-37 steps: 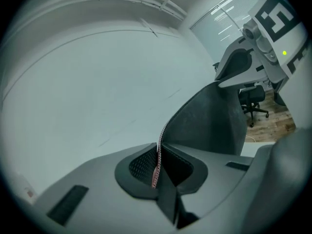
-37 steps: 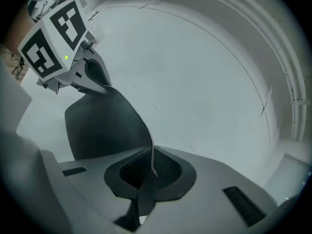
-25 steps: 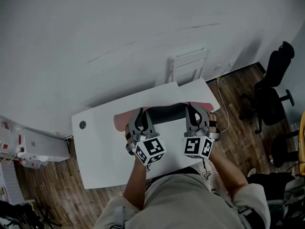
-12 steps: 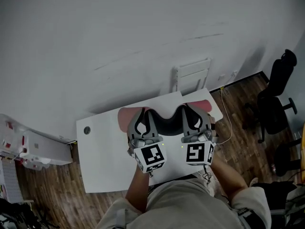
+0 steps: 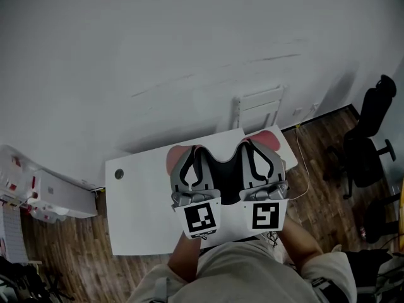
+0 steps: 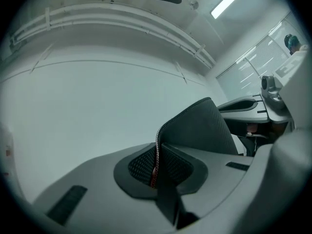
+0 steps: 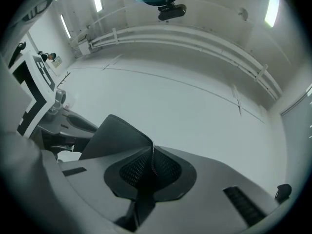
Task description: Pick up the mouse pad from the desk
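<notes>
The mouse pad, dark on one face and pink on the other, hangs in the air above the white desk, sagging in the middle. My left gripper is shut on its left end and my right gripper on its right end. Pink corners of the pad stick out beyond both grippers. In the left gripper view the pad rises as a dark mesh sheet from the left gripper, its edge pinched between the pads. The right gripper view shows the pad clamped the same way in the right gripper.
A white chair stands behind the desk against the wall. A black office chair is at the right, white boxes at the left. A cable hangs off the desk's right edge. A round grommet sits near the desk's left end.
Both grippers have risen together with the mouse pad clamped between them. The pad has come up off the desk, and its middle sags more.
</notes>
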A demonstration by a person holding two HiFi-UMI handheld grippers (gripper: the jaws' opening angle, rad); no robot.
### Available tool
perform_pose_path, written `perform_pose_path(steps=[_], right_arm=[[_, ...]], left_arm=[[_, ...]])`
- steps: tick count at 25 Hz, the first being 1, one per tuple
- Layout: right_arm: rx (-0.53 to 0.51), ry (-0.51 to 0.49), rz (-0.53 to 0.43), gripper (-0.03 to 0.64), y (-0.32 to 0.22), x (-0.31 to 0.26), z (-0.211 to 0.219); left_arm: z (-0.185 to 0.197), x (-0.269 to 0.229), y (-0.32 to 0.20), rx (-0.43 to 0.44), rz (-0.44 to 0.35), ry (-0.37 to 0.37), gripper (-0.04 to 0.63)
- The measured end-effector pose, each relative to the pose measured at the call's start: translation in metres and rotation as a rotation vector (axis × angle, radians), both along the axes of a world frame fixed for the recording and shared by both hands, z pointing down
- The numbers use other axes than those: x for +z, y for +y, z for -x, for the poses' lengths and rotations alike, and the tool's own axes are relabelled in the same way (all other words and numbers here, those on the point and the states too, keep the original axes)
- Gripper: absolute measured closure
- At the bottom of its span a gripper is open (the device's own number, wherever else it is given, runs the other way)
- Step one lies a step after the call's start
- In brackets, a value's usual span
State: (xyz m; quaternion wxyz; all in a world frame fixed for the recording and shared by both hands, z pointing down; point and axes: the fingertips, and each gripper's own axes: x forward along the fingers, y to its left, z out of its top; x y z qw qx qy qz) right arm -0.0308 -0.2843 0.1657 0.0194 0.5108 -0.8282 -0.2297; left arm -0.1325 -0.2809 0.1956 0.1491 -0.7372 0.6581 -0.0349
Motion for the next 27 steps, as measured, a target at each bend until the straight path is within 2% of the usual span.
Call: perform_pose_path(steps=[4,8,12,16,27], right_arm=[[-0.003,-0.024,-0.018,0.568,0.002,-0.004,0.000],[0.002,-0.008,0.021,0.568,-0.002,0.001,-0.001],[-0.006,-0.009,0.031,0.568,-0.002,-0.001,0.003],[-0.021,-0.026,0.008,0.568,-0.001,-0.008,0.009],[-0.049,-0.012,0.017,0.568,0.000,-0.005,0.035]], left_arm=[[0.002,-0.003,0.004,-0.008,0.017,0.031,0.561],[0.005,-0.008,0.006,-0.024,0.016,0.061,0.561],[0.010,-0.013,0.009,-0.009,-0.021,0.029,0.561],[0.017,-0.015,0.014,-0.033,0.019,0.084,0.561],[0.039,-0.014,0.014,-0.041,0.021,0.092,0.561]])
